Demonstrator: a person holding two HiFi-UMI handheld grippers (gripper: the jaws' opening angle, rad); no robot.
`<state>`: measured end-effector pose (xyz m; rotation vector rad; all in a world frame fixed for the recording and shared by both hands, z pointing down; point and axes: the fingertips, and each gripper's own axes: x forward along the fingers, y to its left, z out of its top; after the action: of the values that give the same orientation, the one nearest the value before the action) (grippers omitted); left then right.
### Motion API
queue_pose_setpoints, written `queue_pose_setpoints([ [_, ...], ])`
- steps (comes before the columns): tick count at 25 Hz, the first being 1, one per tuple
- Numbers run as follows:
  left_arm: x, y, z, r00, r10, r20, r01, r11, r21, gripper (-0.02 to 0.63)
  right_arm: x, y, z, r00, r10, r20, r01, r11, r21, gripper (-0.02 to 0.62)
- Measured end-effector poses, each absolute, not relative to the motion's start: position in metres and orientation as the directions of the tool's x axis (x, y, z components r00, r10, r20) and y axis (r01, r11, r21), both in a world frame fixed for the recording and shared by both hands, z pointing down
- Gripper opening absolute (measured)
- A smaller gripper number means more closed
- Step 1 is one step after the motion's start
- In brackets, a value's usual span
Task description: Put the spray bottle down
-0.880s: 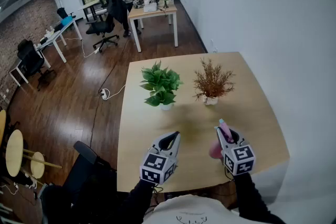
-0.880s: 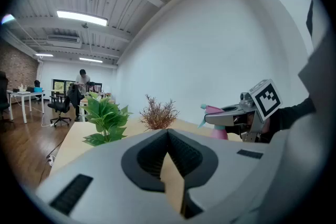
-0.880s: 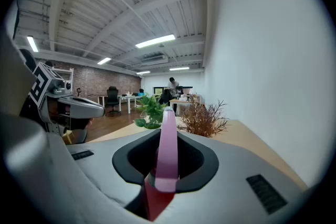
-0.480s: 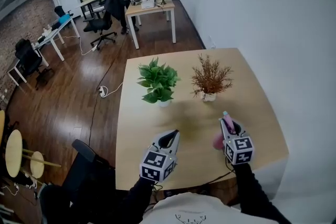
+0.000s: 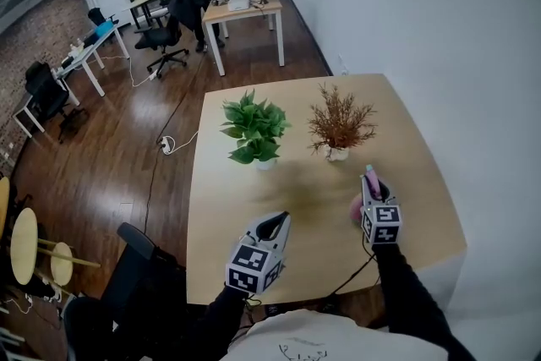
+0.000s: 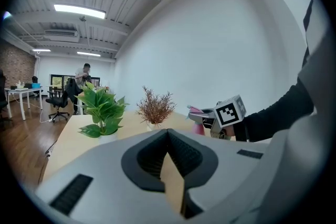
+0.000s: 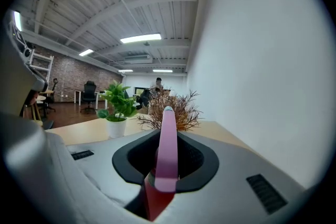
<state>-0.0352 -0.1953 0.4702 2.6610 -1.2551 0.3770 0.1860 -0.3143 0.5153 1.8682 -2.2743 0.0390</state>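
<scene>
The pink spray bottle (image 5: pixel 368 180) hangs over the right part of the wooden table (image 5: pixel 221 211), with my right gripper (image 5: pixel 372 188) shut on it. In the right gripper view its pink head (image 7: pixel 167 150) stands up between the jaws, and a red part shows below. The left gripper view shows the bottle (image 6: pixel 198 113) and the right gripper (image 6: pixel 214 119) off to the right. My left gripper (image 5: pixel 275 225) hovers near the table's front edge, shut, with nothing in it (image 6: pixel 168 134).
A green potted plant (image 5: pixel 254 129) and a dry brown potted plant (image 5: pixel 340 124) stand at mid-table, ahead of both grippers. A white wall runs along the right. Desks, chairs and a person are far back across the wooden floor.
My right gripper has carried the spray bottle forward and a little to the right, closer to the brown plant. The left gripper has stayed where it was.
</scene>
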Motion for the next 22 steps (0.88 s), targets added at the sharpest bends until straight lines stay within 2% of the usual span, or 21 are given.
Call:
queue_pose_setpoints([
  [22, -0.041, -0.188, 0.477, 0.603, -0.729, 0.322, -0.781, -0.623, 0.053, -0.009, 0.191, -0.325, 0.537, -0.146, -0.978, 0.148, -0.981, 0.162, 0.102, 0.052],
])
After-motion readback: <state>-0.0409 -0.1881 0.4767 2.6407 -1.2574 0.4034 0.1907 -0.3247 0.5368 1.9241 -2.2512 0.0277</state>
